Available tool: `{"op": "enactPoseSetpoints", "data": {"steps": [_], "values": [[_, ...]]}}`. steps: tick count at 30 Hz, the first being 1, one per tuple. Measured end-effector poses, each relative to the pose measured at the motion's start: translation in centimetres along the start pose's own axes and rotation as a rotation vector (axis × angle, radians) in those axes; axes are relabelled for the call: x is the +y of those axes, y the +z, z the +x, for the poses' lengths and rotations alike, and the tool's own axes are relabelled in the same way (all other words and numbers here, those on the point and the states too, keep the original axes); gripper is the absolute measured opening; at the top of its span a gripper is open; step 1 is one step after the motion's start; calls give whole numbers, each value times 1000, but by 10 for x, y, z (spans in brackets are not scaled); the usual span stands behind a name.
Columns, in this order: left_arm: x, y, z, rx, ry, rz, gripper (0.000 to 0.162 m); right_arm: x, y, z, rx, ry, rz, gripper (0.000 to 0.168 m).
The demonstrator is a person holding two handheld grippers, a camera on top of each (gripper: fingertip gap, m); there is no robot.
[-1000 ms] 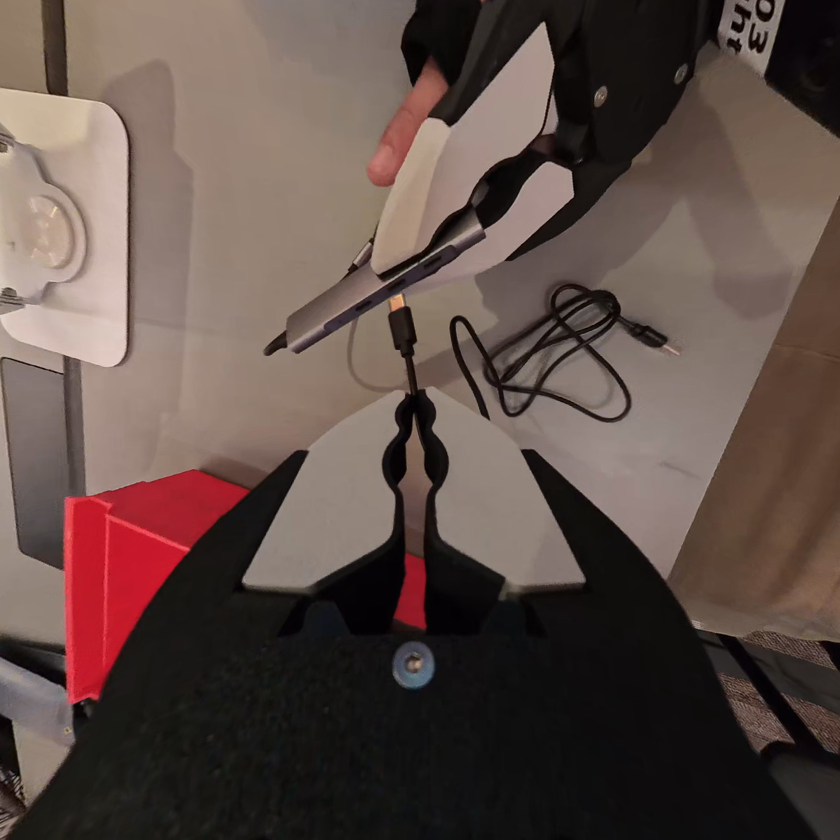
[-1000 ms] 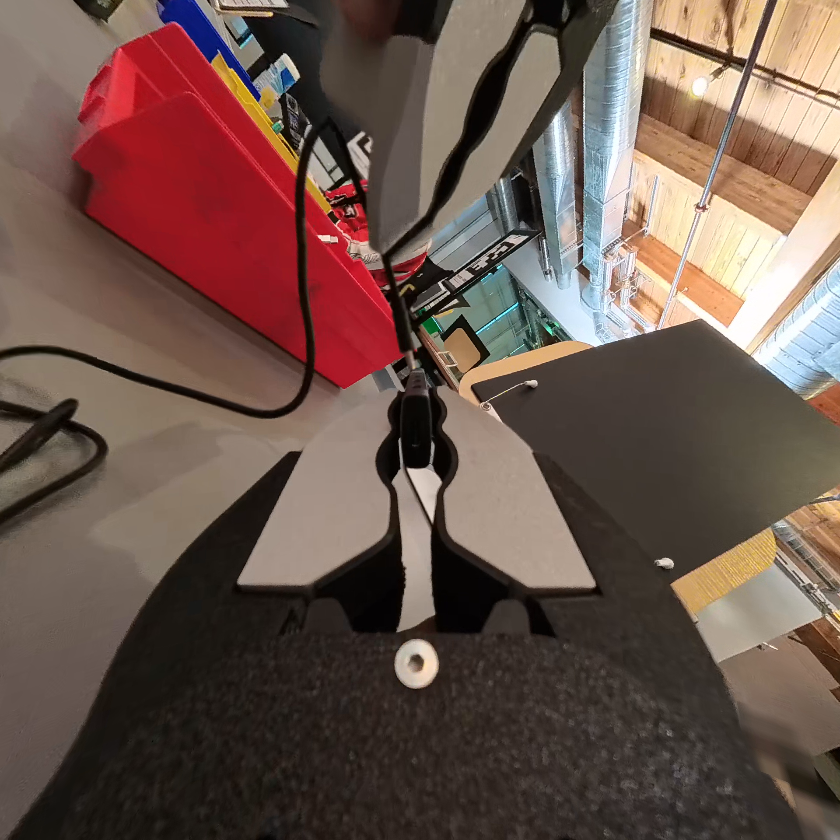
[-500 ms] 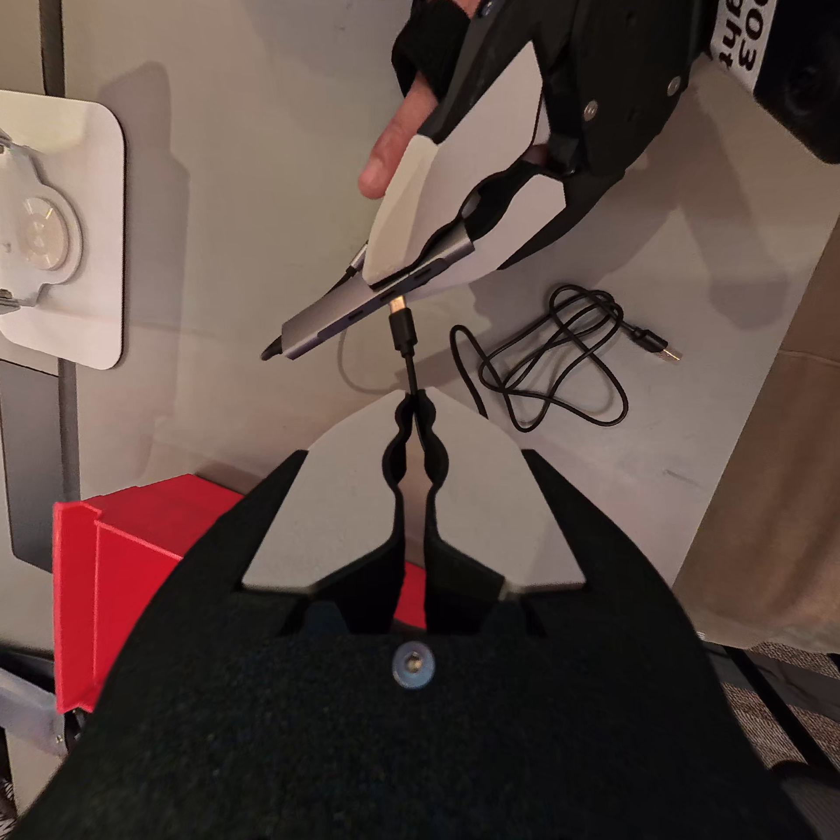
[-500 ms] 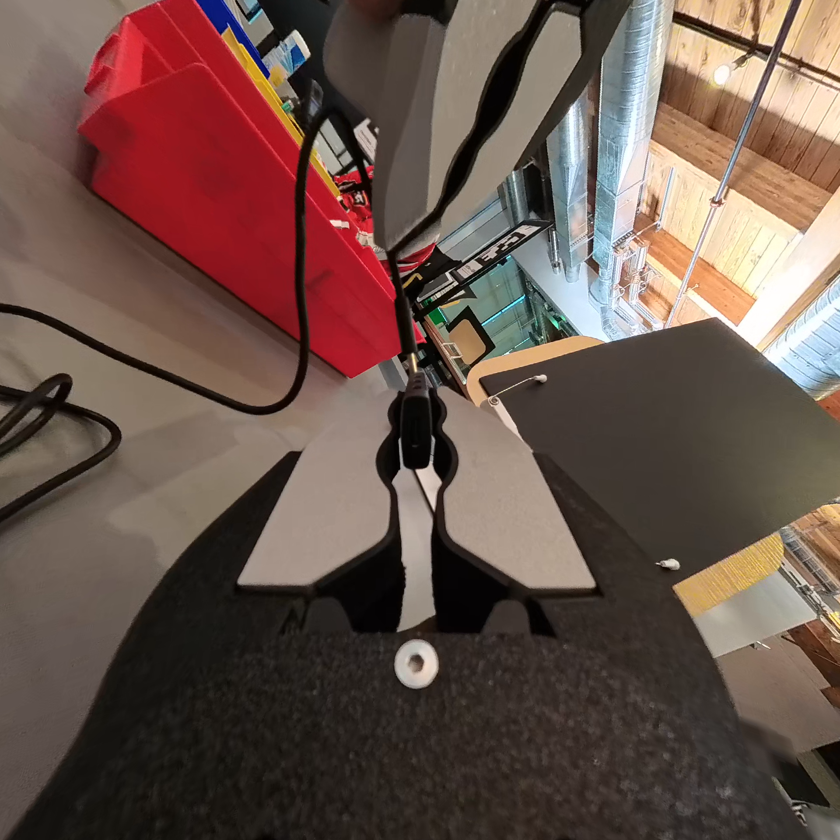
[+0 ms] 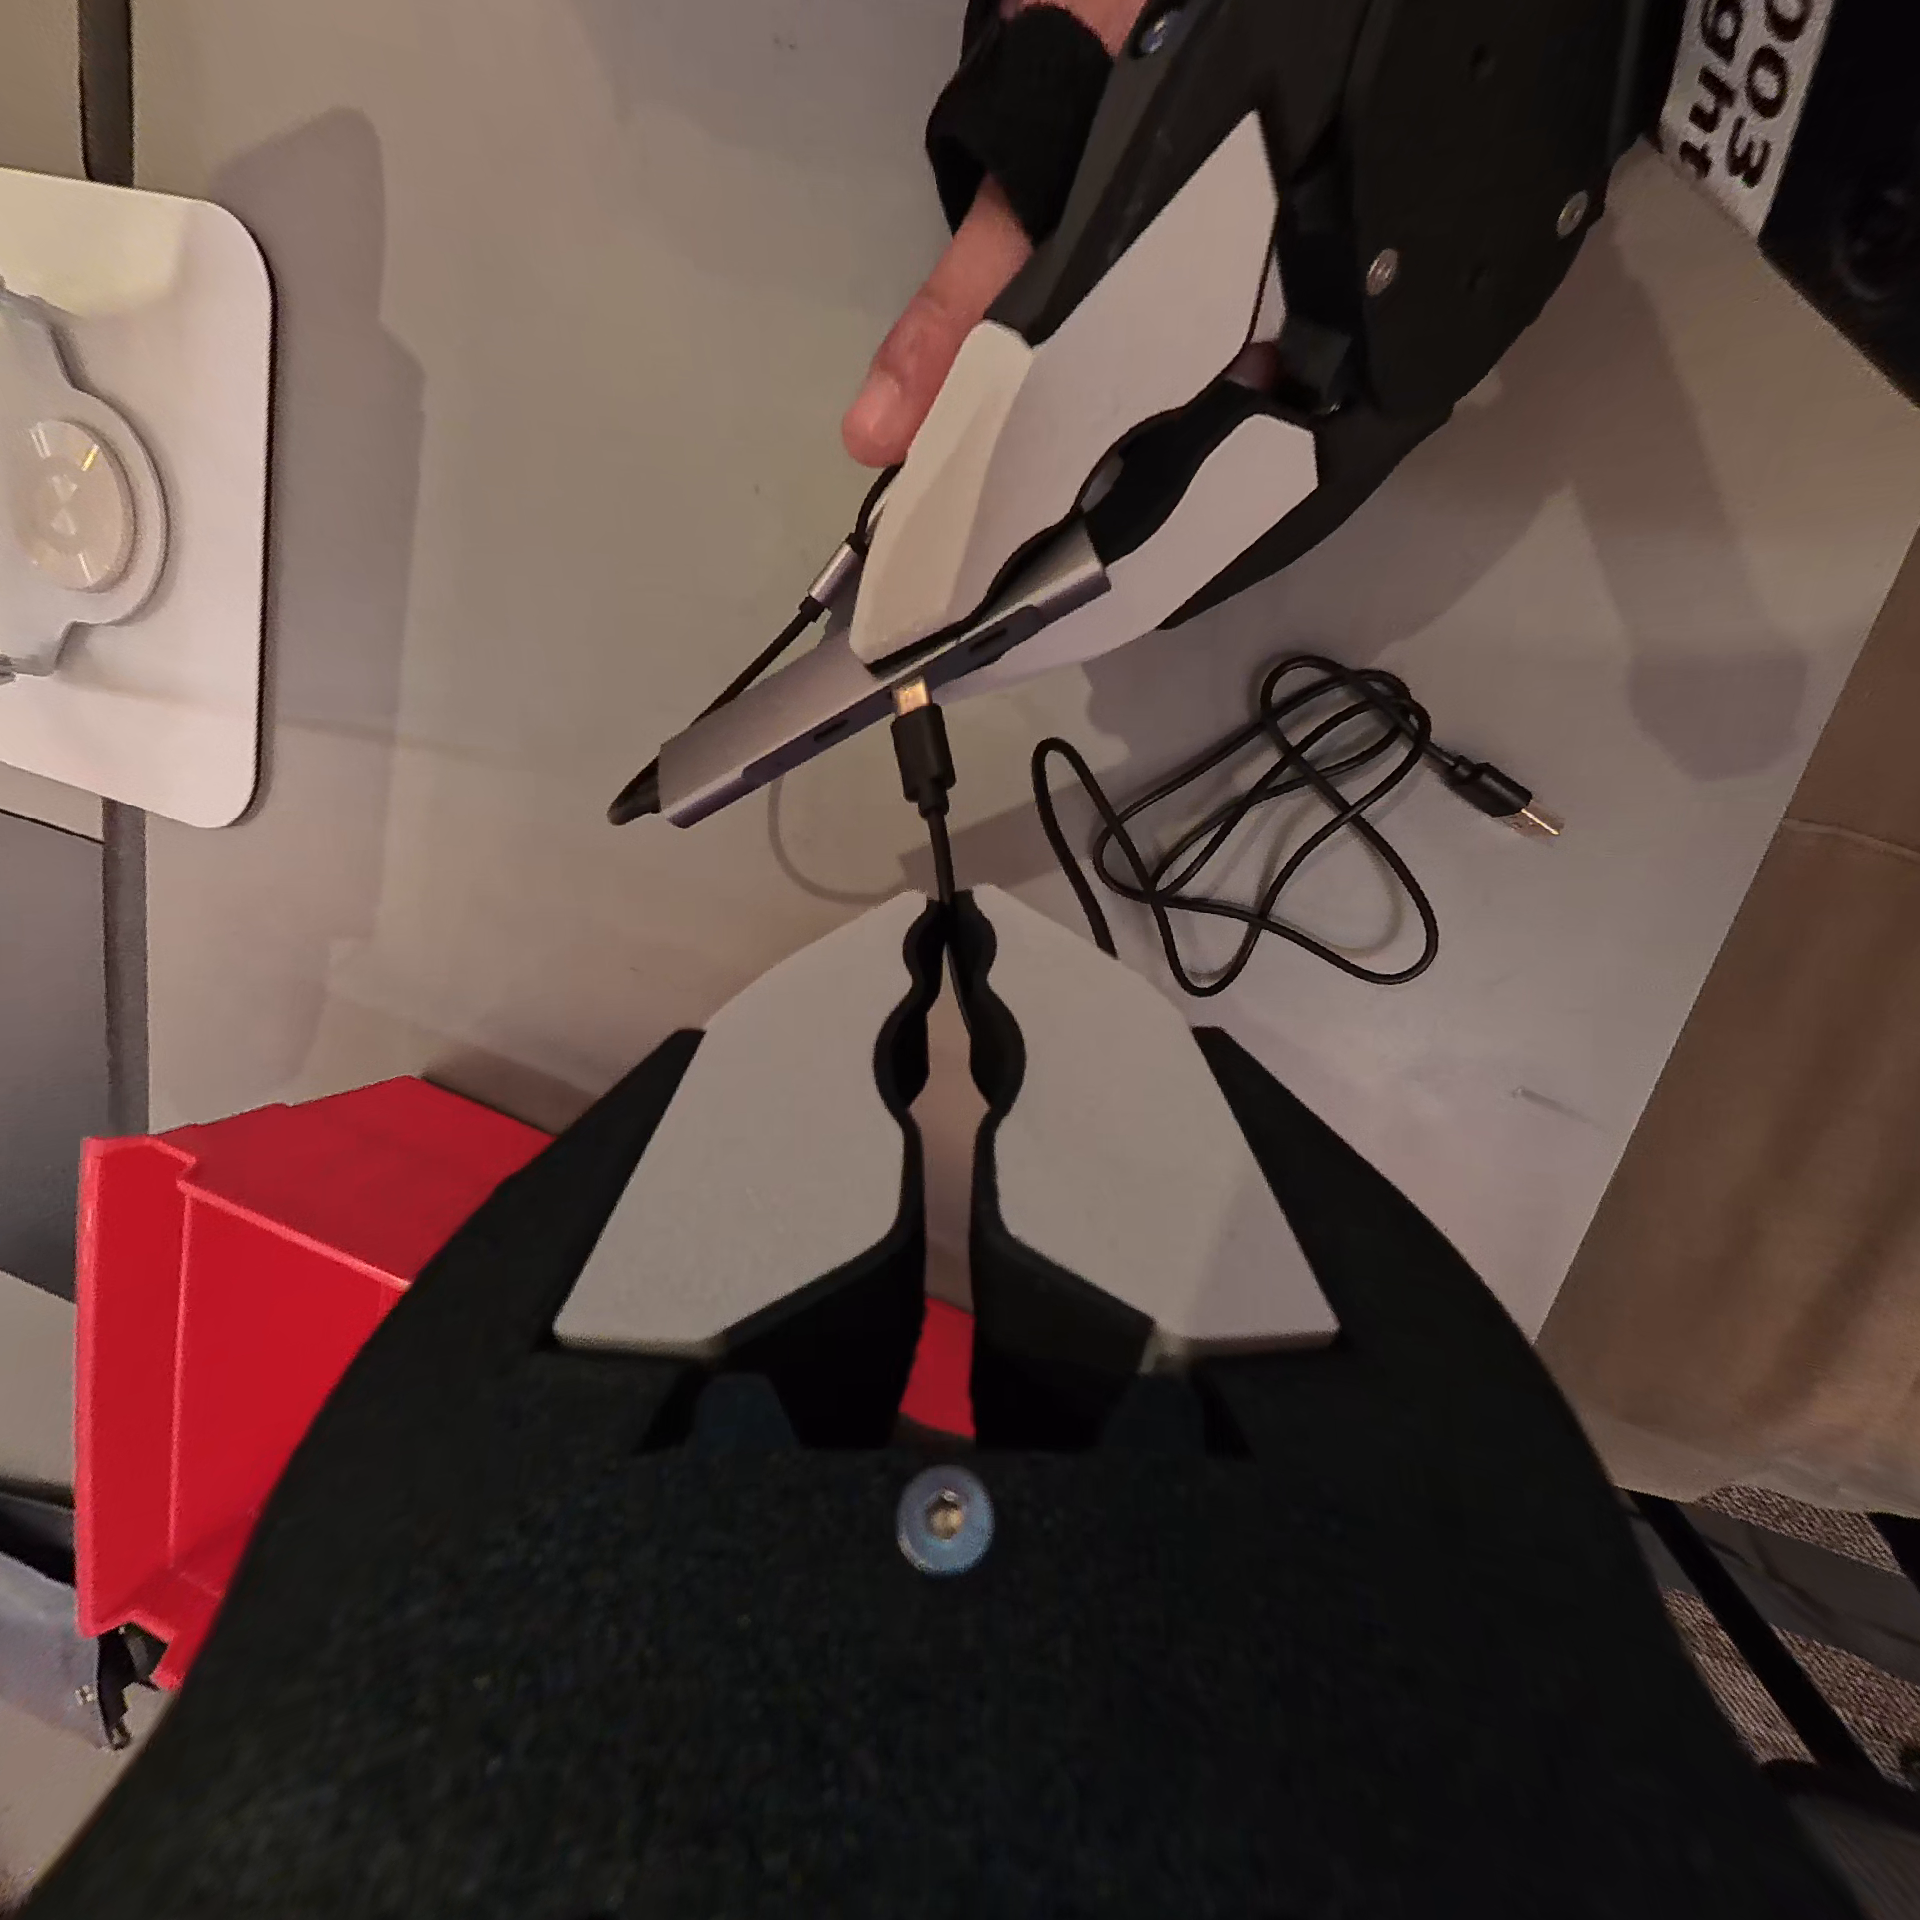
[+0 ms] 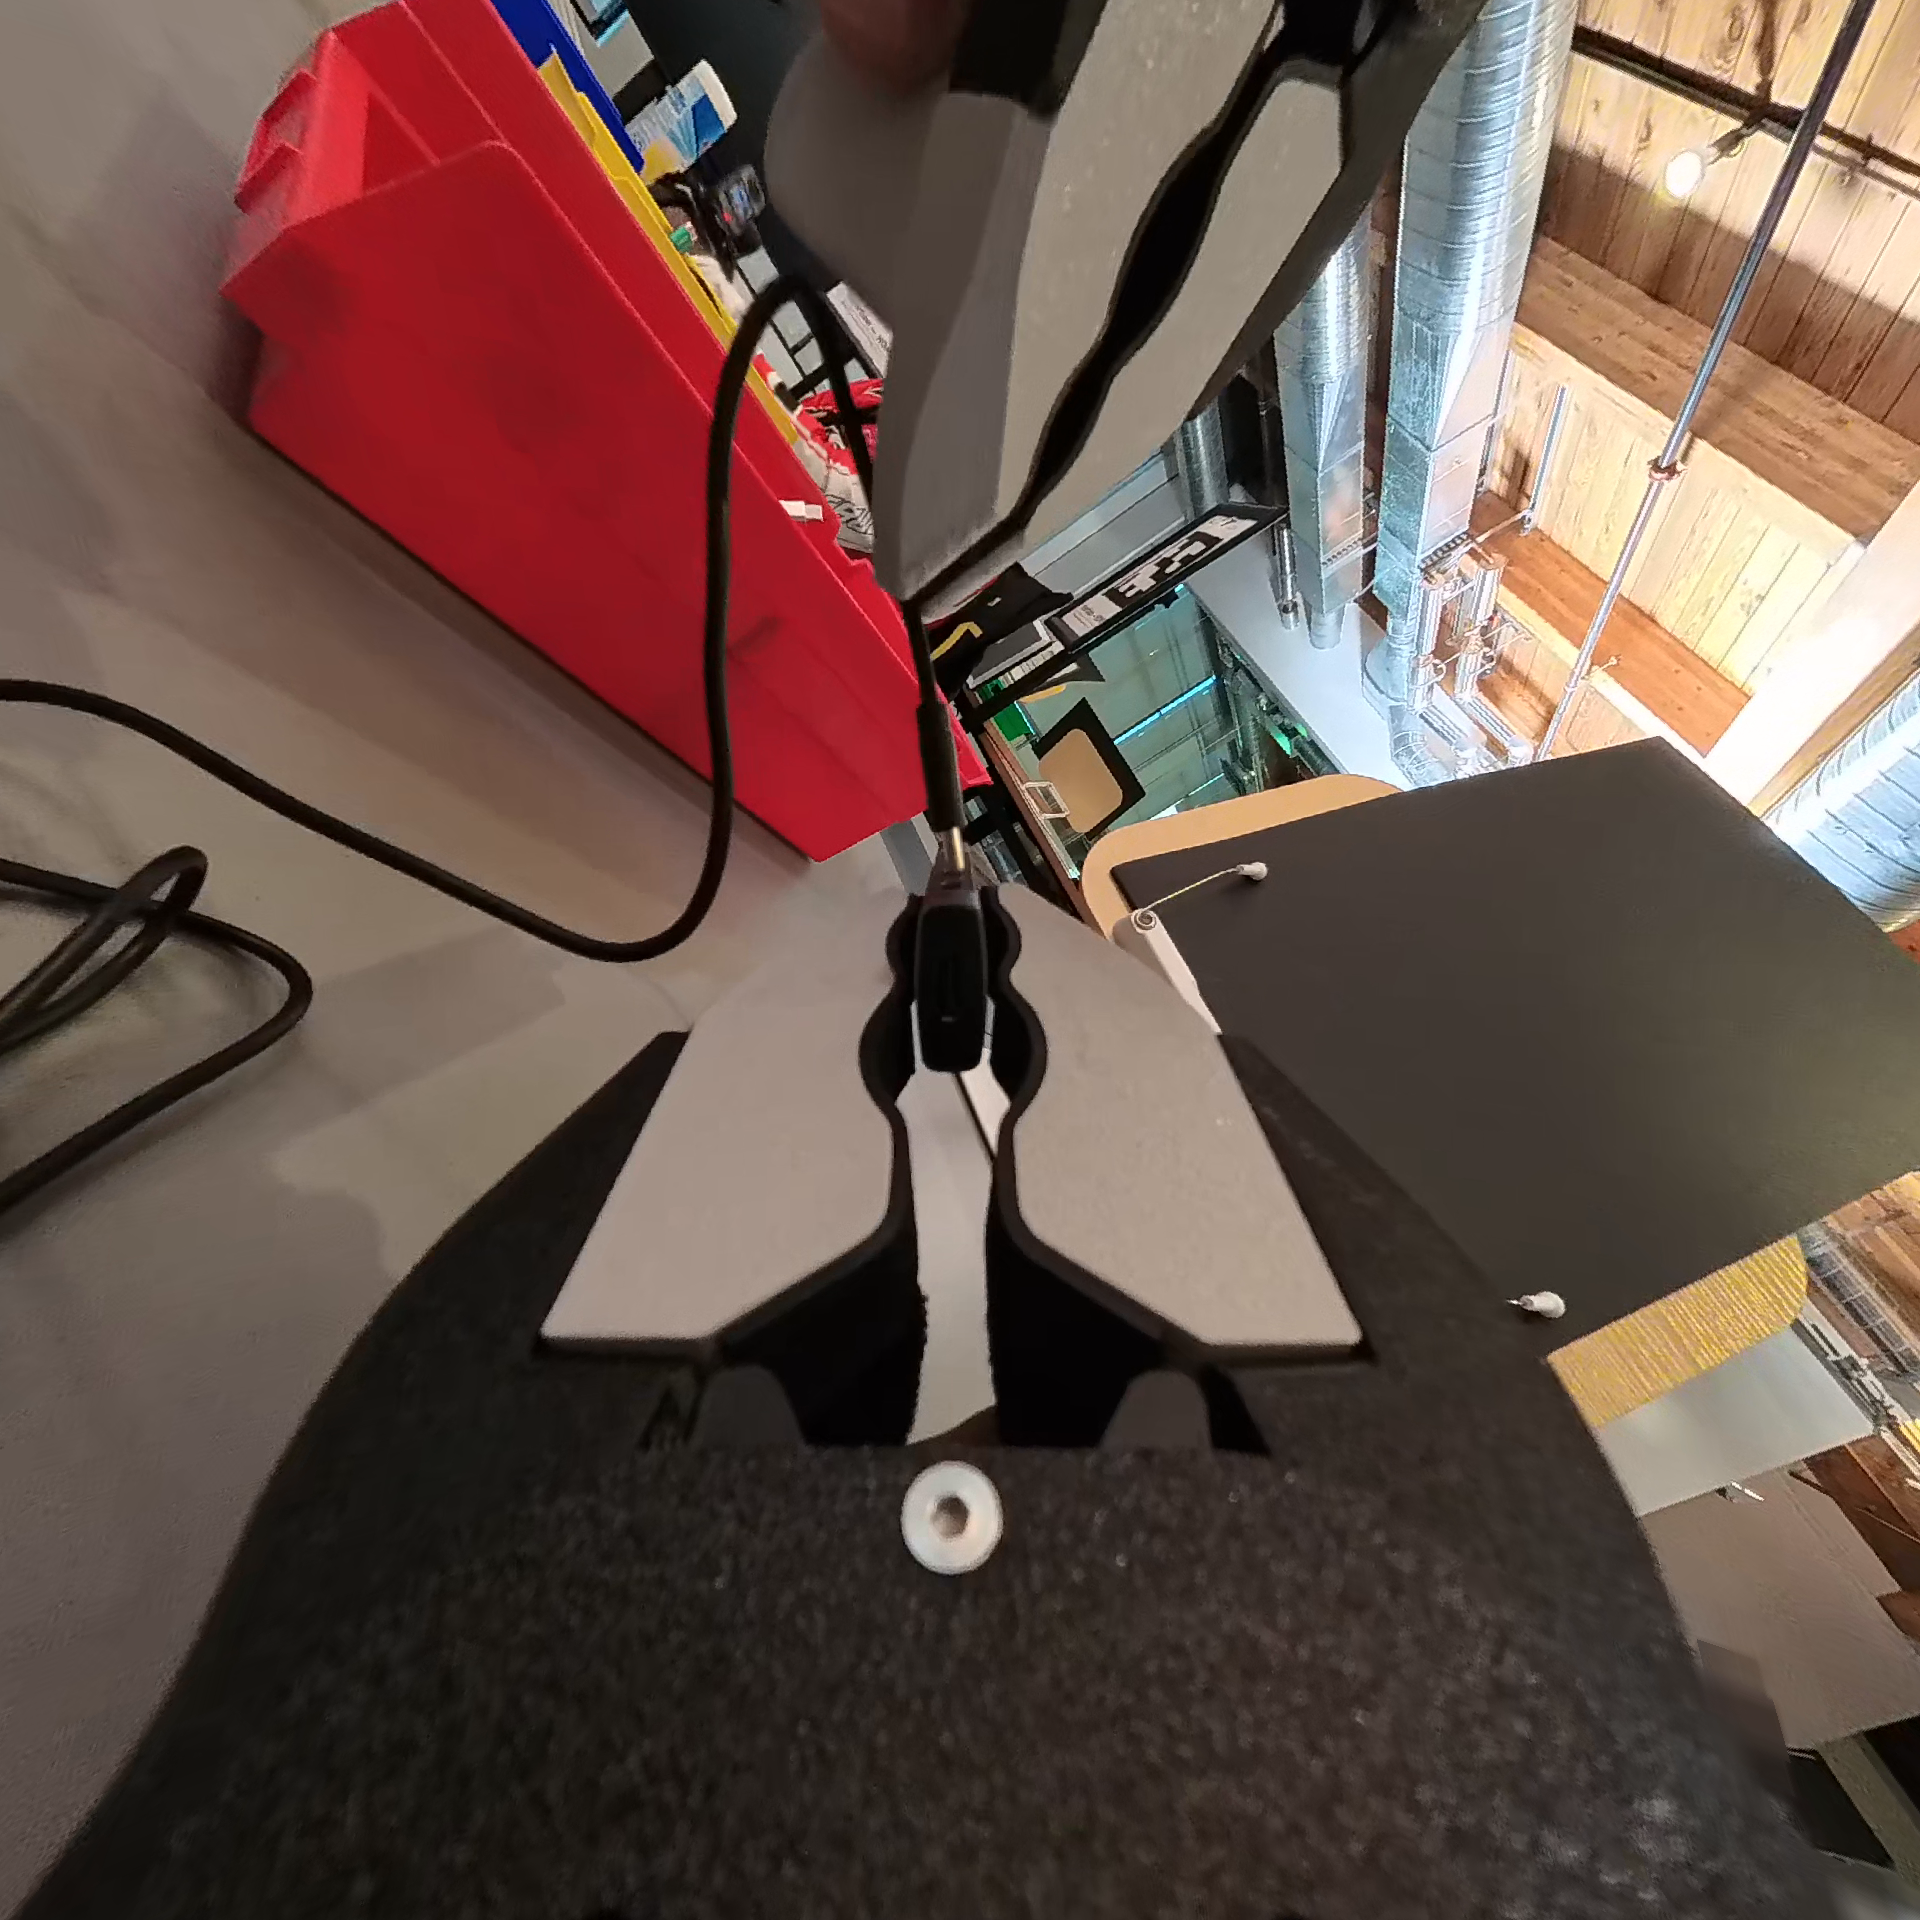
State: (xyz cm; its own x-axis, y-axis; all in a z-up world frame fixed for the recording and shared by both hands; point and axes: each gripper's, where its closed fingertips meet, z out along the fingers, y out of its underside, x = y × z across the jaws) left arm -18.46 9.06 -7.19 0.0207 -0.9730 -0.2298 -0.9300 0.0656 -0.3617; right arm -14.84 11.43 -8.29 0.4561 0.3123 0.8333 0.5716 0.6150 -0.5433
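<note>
Left tongs (image 5: 948, 899): clenched on a thin black cable (image 5: 940, 831) just behind its plug (image 5: 920, 743); the plug itself is not gripped.
Right tongs (image 5: 914, 665): clamped across a grey hub (image 5: 769, 738), which is held clear of the table (image 5: 623, 312); a bare finger (image 5: 914, 343) is seen beside the upper jaw.
Hub position: in the air between the two tongs, with its own lead (image 5: 821, 623) trailing from the gripped end.
Hub axis: in the left wrist view the long axis is laid from upper right to lower left, with the free end pointed down-left.
Plug direction: pointed away from the left tongs, roughly square to the hub's side face; the gold tip is set at a port mouth, and whether it is seated cannot be told.
Cable slack: coiled loosely on the table (image 5: 1278, 821), beside the hub.
Nearby: a red bin (image 5: 270, 1299) and a white pad (image 5: 177, 520).
Risk: since only soft cable is pinched, the plug may be bent aside under push, and the port edge may be scraped.
Second risk: the hub may be twisted in its narrow grip if it is loaded off-centre.
</note>
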Motion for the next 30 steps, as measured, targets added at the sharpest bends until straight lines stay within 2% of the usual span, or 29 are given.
{"op": "enactPoseSetpoints", "data": {"steps": [1,14,23,30], "values": [[2,1,0,1,0,-11,2,-1,0,0,-1,-2,3,9],[-3,9,-1,2,-54,52,2,6,-1,4,9,18,-19,9],[-4,13,-1,105,-181,213,2,9,-1,2,-4,-6,-21,9],[8,11,4,155,-99,84,1,3,2,-11,-39,-78,-9,9]]}}
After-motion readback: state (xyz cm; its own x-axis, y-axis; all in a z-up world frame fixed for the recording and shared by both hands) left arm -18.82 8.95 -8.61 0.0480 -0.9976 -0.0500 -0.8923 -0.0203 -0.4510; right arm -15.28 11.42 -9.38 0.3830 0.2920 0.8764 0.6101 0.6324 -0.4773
